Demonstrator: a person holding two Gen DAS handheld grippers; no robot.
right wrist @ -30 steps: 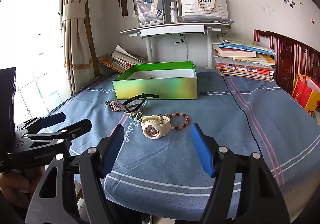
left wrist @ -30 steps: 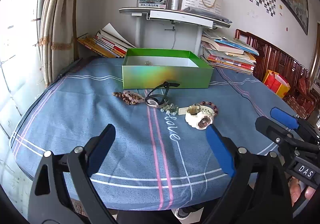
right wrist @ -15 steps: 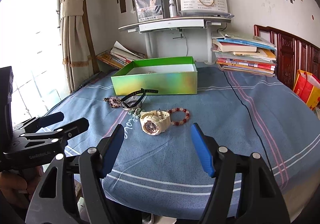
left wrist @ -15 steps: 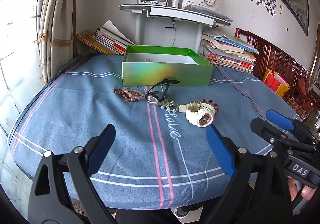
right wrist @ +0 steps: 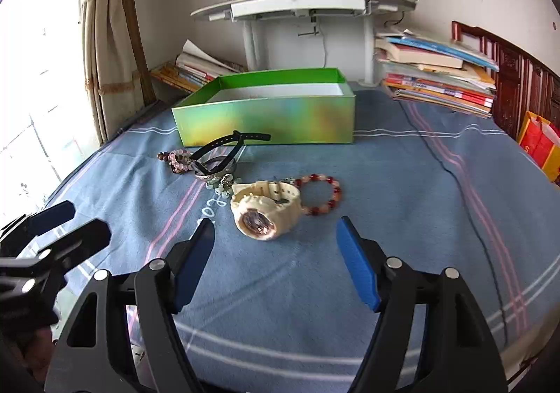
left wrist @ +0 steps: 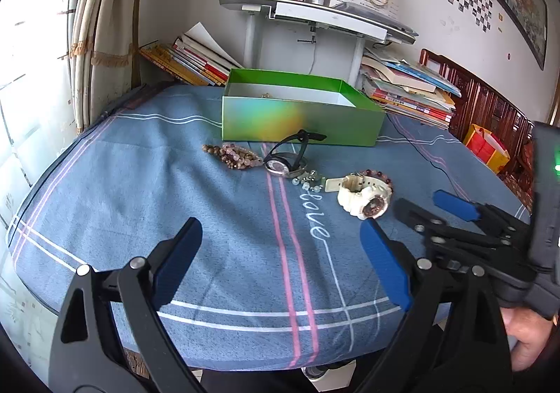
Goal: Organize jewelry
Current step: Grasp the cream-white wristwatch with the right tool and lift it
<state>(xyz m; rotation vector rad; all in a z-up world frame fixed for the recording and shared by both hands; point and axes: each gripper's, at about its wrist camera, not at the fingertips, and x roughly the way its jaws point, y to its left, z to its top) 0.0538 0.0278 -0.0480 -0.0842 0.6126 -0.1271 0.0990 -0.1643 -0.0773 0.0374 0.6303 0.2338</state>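
Left gripper point(left wrist: 280, 253) open, empty, near cloth point(left wrist: 140, 183) front edge. Right gripper point(right wrist: 276, 253) jaws opening, nothing between, watch point(right wrist: 266, 207) just ahead, mid-cloth, short of box point(right wrist: 266, 123). Watch probably rigid case, springy strap, light: pinch across case, not the strap loop.

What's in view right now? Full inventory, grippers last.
box: 1, green, open, far side of bed; something small inside.
cream watch: 1, nearest the right gripper.
red bead bracelet: 1, touching cream watch.
black watch: 1, before the box.
brown-pink bead bracelet: 1, left of black watch.
pale green beads: 1 cluster, between the watches.
bedspread: 1, blue, striped.
book stacks: 2, behind the box.
left gripper: open, empty.
right gripper: jaws opening, empty, facing cream watch.
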